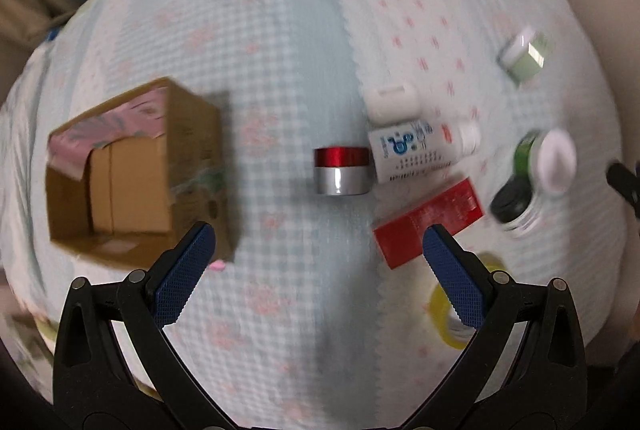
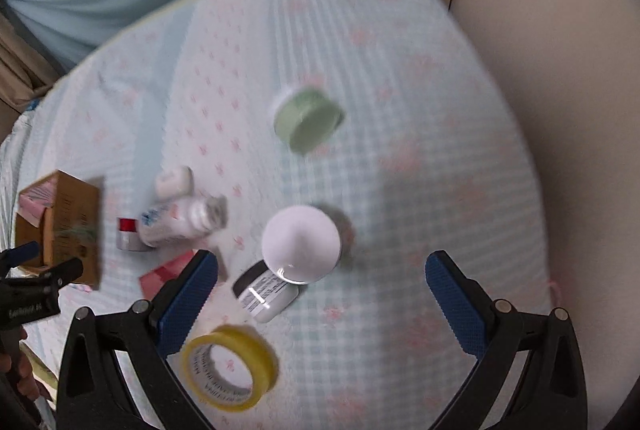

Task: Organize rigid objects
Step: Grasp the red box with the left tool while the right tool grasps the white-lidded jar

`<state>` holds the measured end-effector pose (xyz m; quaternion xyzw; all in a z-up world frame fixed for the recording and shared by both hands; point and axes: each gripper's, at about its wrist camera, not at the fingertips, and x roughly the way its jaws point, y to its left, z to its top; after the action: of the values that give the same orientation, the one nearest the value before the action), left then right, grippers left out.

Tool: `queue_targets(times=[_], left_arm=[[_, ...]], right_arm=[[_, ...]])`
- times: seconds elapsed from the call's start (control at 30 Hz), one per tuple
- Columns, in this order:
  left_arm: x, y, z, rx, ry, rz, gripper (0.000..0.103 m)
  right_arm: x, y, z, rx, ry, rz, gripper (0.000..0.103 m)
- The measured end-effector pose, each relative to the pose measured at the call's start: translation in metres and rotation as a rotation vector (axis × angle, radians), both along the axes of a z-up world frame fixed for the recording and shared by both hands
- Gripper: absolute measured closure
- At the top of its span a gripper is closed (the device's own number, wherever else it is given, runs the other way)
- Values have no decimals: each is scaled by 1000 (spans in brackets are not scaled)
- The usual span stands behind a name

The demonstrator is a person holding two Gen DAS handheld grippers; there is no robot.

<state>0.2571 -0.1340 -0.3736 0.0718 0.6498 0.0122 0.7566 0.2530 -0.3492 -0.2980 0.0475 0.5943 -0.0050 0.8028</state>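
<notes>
Left wrist view: left gripper (image 1: 319,242) wide open, empty, above the bed (image 1: 280,49).
Right gripper (image 2: 321,270): jaws spread wide, holding nothing.
Tin (image 1: 342,170): near the bed's middle, touching the white tube (image 1: 408,151); cardboard box (image 1: 132,169) toward the left edge.
Handling: probably light, stiff, slick metal; grip across the round sides.
Look: red top band, silver below.

Open cardboard box (image 1: 132,169) lies apart from red-silver jar (image 1: 342,169), red box (image 1: 430,226).
</notes>
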Motion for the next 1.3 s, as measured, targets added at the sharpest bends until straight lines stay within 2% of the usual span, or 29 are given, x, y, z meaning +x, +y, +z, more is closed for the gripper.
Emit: queue_targets(times=[0.13,0.37,0.47,0.53,0.63,0.73,0.8,0.87,0.9,1.1,1.13,1.3], left_arm=[[-6,-25,-35,42,42,-137,0],[-23,-64,-67,72,64,-359,1],[-21,-77,-80,78,79,-426,9],[-19,-85,-89,70,96,-469,24],[-17,-95,-98,64,106,-528,31],[-16,-101,-103,36,116,-564,39],[-14,-104,-106,38,121,-577,41],[-10,-105,-109,49,119,-590,46],[-10,-105,-110,42,122,-592,47],[-5,-103,-103,20,129,-619,54],[-13,-104,-101,16,130,-619,54],[-22,-89,-88,-36,152,-563,57]], right_arm=[[11,-2,-47,20,79,-11,0],[22,6,-84,48,138,-18,0],[27,12,-93,47,147,-6,0],[31,15,-98,46,151,-3,0],[35,17,-104,43,165,-14,1],[39,18,-110,45,179,-18,10],[41,20,-115,34,199,-20,17],[44,24,-122,33,221,-20,30],[44,25,-124,19,231,-21,32],[41,26,-131,27,225,-23,33],[41,25,-131,29,225,-23,33],[43,14,-127,44,231,-34,33]])
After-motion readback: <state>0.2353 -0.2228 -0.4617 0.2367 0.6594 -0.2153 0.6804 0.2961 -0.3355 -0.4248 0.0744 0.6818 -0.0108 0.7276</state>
